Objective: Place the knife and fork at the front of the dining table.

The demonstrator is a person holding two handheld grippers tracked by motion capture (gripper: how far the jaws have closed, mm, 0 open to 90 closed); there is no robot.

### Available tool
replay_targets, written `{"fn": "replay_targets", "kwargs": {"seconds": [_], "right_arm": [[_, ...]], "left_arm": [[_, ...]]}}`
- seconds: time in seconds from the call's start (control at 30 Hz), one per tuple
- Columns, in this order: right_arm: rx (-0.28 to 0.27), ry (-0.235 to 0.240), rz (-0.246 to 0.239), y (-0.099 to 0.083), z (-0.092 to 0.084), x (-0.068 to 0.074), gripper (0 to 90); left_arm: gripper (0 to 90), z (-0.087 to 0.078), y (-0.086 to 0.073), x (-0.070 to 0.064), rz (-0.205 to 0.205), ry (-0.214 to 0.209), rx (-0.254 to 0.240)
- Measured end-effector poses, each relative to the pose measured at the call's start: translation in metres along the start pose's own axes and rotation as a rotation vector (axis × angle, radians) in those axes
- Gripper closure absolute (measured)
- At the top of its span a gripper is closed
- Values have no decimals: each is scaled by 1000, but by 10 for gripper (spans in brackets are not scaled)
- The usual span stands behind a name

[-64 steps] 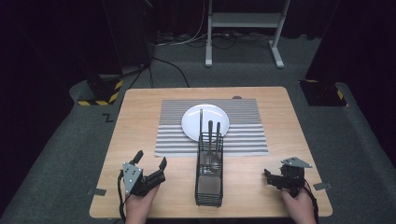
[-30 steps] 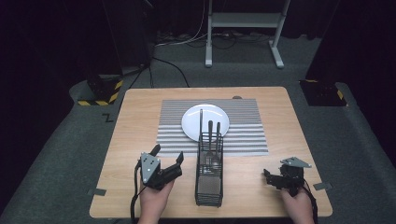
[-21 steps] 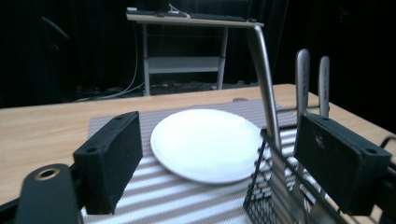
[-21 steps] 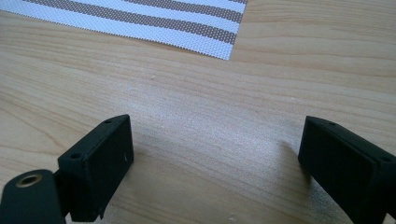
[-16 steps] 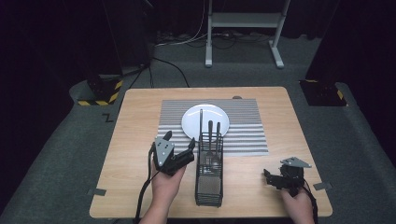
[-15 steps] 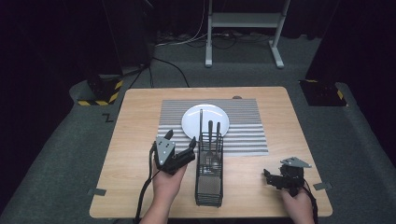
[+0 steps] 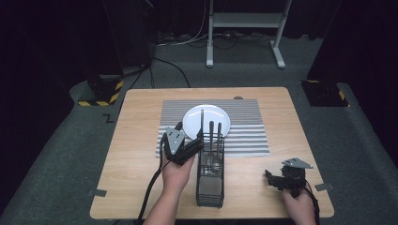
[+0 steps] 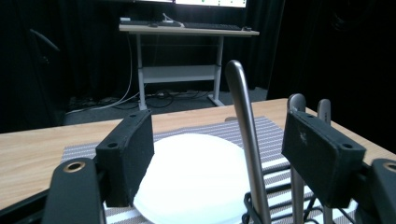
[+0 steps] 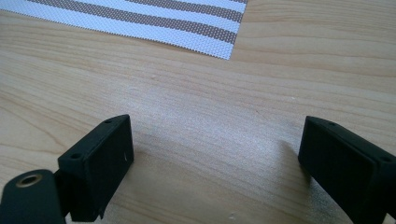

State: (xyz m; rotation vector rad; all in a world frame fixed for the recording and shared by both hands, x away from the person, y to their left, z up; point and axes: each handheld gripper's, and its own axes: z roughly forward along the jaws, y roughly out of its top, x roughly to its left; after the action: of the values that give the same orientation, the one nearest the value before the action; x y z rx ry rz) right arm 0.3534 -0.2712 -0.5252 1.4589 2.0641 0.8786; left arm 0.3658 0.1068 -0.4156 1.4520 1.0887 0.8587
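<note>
Left gripper point(image 8: 219, 154) now beside caddy point(image 7: 210, 171), jaws narrowing around tallest handle point(image 8: 245, 140), not yet touching; we judge grasp imminent.

In the left gripper view, the 3 utensil handles point(image 8: 245, 140) run off the bottom edge, so their working ends cannot be told, and the right pad of the left tongs point(image 8: 219, 154) hides part of the 2 farther ones. The white plate point(image 8: 196, 182) is cut off there too. In the high view the wire caddy point(image 7: 210, 171) hides the utensils' lower ends, and the person's forearms leave the frame at the bottom.
</note>
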Motion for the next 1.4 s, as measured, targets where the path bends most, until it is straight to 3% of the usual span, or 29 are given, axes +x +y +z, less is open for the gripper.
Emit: {"fn": "replay_targets", "kwargs": {"seconds": [0.27, 0.37, 0.53, 0.83, 0.93, 1.4], "right_arm": [[-1, 1, -3, 0, 0, 0, 100], [-1, 1, -3, 0, 0, 0, 100], [-1, 0, -2, 0, 0, 0, 100], [-2, 1, -5, -1, -1, 0, 100], [-2, 1, -5, -1, -1, 0, 100], [-2, 2, -5, -1, -1, 0, 100]], "left_arm": [[340, 16, -5, 0, -12, -16, 44], [396, 21, -6, -2, -34, -28, 66], [493, 24, -8, -5, -32, -31, 83], [655, 26, -7, -11, -6, -43, 98], [723, 25, -7, -16, 31, -27, 96], [777, 28, -4, -16, -14, -39, 133]]}}
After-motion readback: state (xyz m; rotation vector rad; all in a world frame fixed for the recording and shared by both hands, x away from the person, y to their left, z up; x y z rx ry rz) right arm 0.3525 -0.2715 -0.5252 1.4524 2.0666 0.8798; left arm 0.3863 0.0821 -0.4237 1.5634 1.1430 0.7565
